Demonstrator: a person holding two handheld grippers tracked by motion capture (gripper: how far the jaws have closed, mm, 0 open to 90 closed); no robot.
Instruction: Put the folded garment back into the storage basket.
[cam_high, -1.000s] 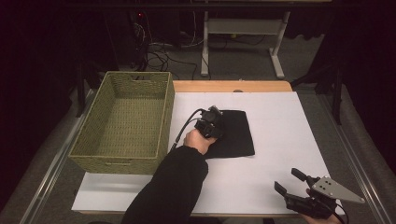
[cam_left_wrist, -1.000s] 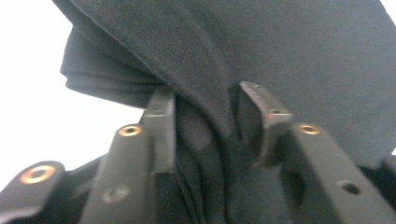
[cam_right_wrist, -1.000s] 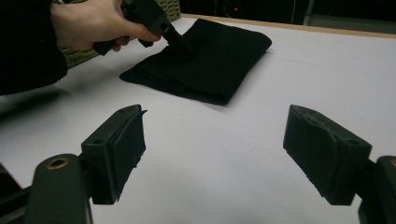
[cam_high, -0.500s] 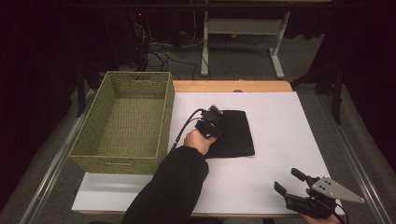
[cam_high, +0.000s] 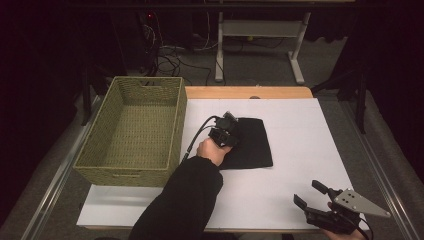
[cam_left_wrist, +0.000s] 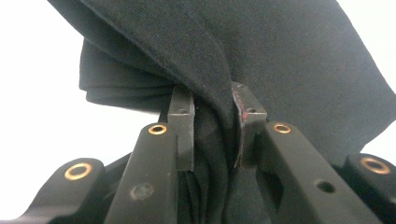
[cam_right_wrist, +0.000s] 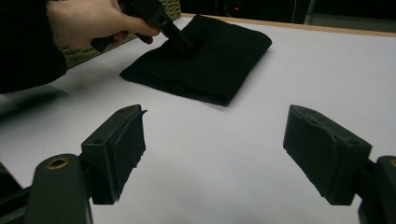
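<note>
A folded black cloth (cam_high: 252, 142) lies on the white table top (cam_high: 300, 130), just right of the woven basket (cam_high: 132, 132). My left gripper (cam_high: 226, 131) sits at the cloth's left edge, shut on a pinched fold of the cloth (cam_left_wrist: 215, 93); the fabric bunches up between its two pads. The right gripper view shows that same hand and gripper (cam_right_wrist: 180, 39) pressing on the black cloth (cam_right_wrist: 210, 60). My right gripper (cam_high: 314, 196) hovers low over the table's front right corner, open, with nothing between its pads (cam_right_wrist: 123, 144).
The olive woven basket stands at the table's left, with nothing in it. A wooden table edge (cam_high: 250, 92) runs along the back. Beyond it are a desk frame (cam_high: 260, 35) and cables on the floor. Bare white surface (cam_right_wrist: 224, 154) lies between my right gripper and the cloth.
</note>
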